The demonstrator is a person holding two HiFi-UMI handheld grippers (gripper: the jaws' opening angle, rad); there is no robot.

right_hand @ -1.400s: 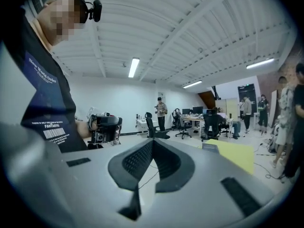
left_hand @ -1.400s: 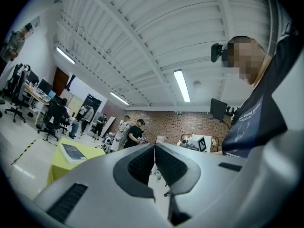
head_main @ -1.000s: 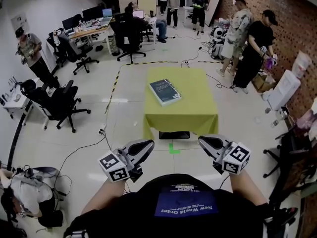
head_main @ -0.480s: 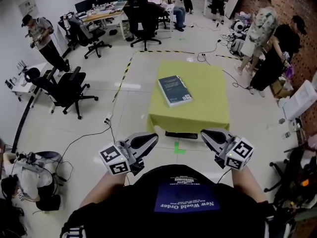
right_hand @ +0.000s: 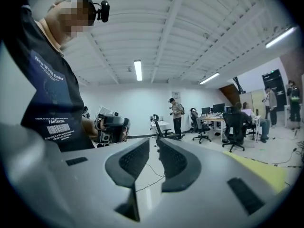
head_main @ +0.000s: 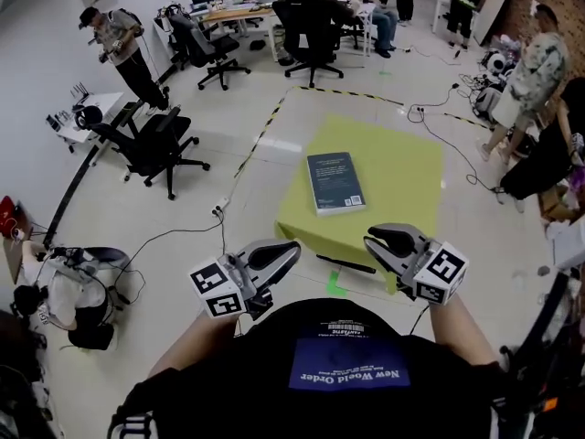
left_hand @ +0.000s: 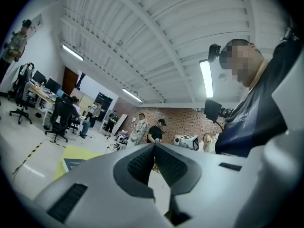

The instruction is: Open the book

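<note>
Wide workshop, pale glossy floor [head_main: 183, 218], brick wall [left_hand: 180, 120] at the far side, a person in a cap [head_main: 117, 44] standing far left. Square table under a yellow-green cloth [head_main: 411, 167] sits mid-floor, dead ahead. Black swivel office chair [head_main: 151, 144] is well off to its left. Dark blue-grey book [head_main: 335, 182] lies flat & closed on the cloth, on the table's left part, near that edge. Both grippers are held level close to the wearer's chest, short of the table, well apart from the book. Grey left gripper [head_main: 294, 246] w/ its marker cube: jaws pressed together, nothing in them. Matching right gripper [head_main: 370, 237]: jaws opening, narrow gap betw. the ribbed pads, nothing in that gap either.
</note>
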